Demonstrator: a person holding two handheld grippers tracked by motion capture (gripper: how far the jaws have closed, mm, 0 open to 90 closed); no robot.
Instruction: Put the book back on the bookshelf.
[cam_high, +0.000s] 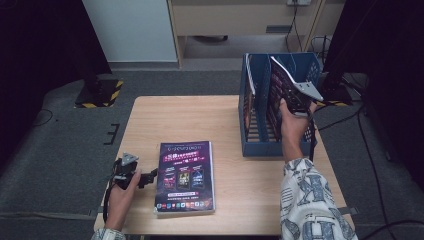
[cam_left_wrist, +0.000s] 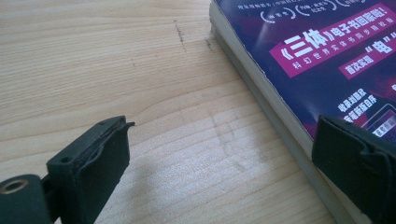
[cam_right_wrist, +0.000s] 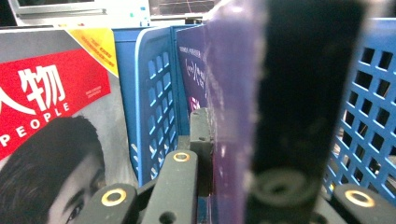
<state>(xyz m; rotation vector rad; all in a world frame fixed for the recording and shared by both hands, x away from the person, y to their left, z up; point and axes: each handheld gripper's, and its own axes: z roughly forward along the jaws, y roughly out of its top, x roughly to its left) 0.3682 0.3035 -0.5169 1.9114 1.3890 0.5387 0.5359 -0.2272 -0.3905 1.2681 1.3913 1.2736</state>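
Two grippers are seen over a wooden counter (cam_high: 150, 120), each held in a hand. At the left, the left gripper (cam_high: 147, 177) is held low near the counter's front edge by the left hand (cam_high: 122, 187), its fingers (cam_left_wrist: 93, 158) spread wide with nothing between them; in the left gripper view bare wood lies between them and one finger overlaps the corner of a flat book. That purple book (cam_high: 186, 175) lies face up on the counter just right of the left gripper, cover text readable, thick page block visible along its side (cam_left_wrist: 261, 93). Farther right, a blue file rack (cam_high: 257, 137) with lattice walls stands upright toward the counter's right rear. A magazine (cam_right_wrist: 51, 102) with a red title block is seen standing in a left compartment in the right gripper view. At the right, the right gripper (cam_high: 295, 97) is held up at the rack by the right hand (cam_high: 292, 125), patterned sleeve (cam_high: 312, 200) below it. Its fingers (cam_right_wrist: 303, 93) are pinched on a thin purple booklet (cam_right_wrist: 233, 102), which is gripped upright and partly lowered into a compartment to the right of the magazine's; whether its bottom edge touches the rack floor cannot be told.
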